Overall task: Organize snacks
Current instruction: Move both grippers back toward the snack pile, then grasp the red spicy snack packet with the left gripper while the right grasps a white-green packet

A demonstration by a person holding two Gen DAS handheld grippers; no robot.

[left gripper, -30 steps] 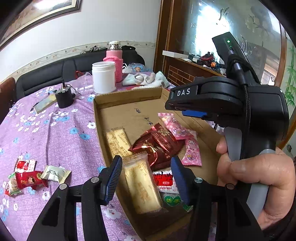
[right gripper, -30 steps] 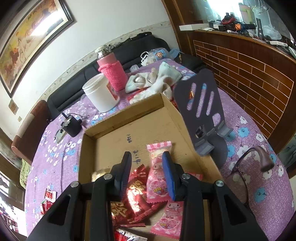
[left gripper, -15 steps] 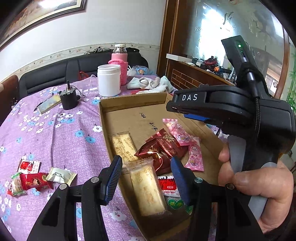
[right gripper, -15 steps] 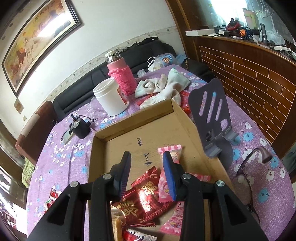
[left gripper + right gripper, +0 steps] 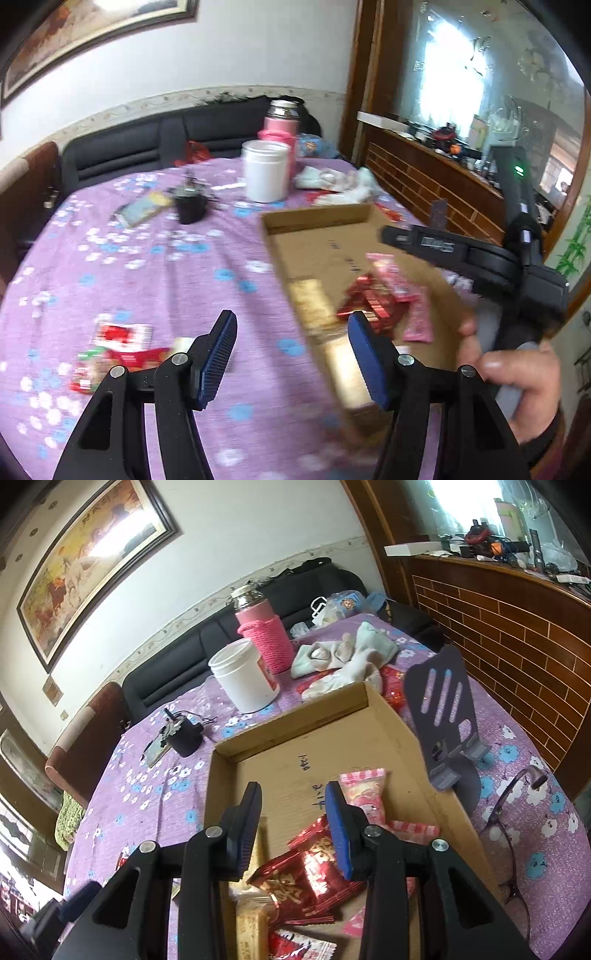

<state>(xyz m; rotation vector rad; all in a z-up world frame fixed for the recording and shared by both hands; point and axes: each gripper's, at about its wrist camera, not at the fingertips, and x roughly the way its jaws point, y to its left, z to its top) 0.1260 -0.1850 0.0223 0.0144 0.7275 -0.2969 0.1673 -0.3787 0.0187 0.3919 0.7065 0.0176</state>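
Left wrist view: the left gripper is held empty above the purple flowered tablecloth, its jaws just widened, beside the shallow brown cardboard box's left wall; loose red and white wrapped snacks lie in open cloth to the left.
Right wrist view: the right gripper is angled down over the box, jaws narrowly parted and holding nothing; red foil snack packets and a pink packet lie beneath.

Black hand-held grippers, blue ribbed pads.
Left hand-held gripper and right hand-held gripper: silver screws, white "DAS" marking, green light.
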